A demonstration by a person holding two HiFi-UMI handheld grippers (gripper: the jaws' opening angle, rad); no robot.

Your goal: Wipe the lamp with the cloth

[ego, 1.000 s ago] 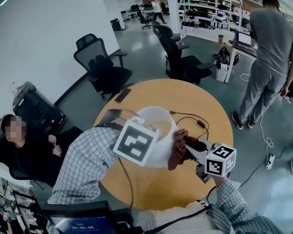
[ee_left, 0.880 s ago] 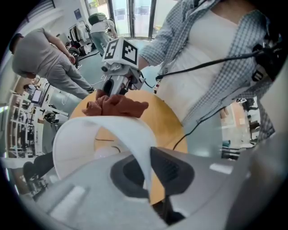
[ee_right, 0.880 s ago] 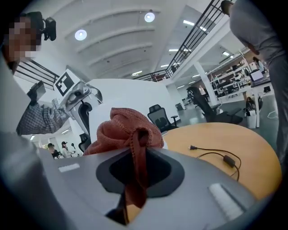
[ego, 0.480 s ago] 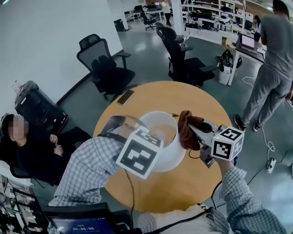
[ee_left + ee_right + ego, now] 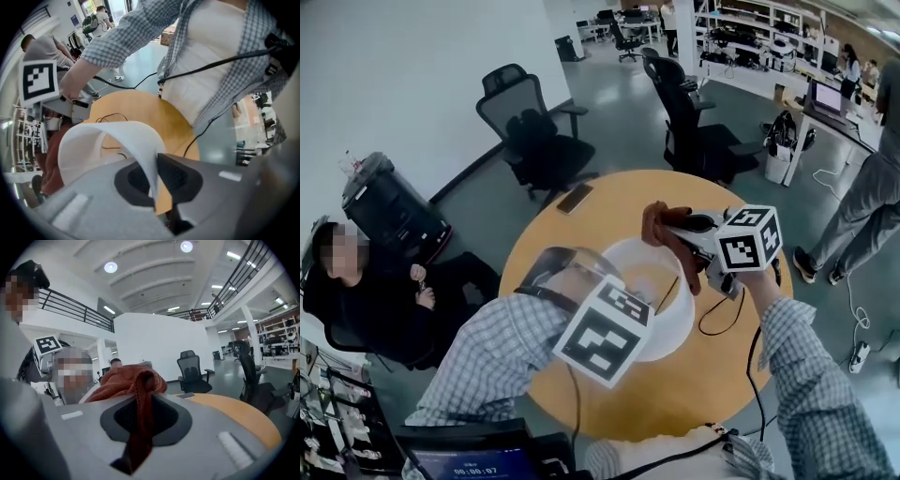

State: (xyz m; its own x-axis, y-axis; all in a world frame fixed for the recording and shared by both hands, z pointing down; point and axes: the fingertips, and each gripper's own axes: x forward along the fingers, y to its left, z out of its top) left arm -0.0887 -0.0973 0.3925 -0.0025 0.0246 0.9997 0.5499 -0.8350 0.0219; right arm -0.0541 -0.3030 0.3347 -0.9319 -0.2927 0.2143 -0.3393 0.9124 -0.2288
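The lamp's white shade (image 5: 670, 314) stands on the round wooden table (image 5: 581, 246). My left gripper (image 5: 154, 174) points straight down and is shut on the shade's near rim (image 5: 140, 140), which runs between its two jaws. My right gripper (image 5: 692, 231) is held about level over the shade's far right rim. It is shut on a rust-brown cloth (image 5: 667, 232) that bunches in front of the jaws and hangs down against the rim. In the right gripper view the cloth (image 5: 135, 380) fills the gap between the jaws. Under my left arm, the lamp's base is hidden.
A black cable (image 5: 717, 314) runs over the table by the shade's right side, and a phone (image 5: 575, 198) lies near the far left edge. Office chairs (image 5: 530, 131) stand beyond the table. One person sits at the left (image 5: 366, 309); another stands at the right (image 5: 872, 202).
My right gripper has carried the cloth up and away from me, from the shade's near right side to its far right rim. My left gripper has kept its hold on the rim.
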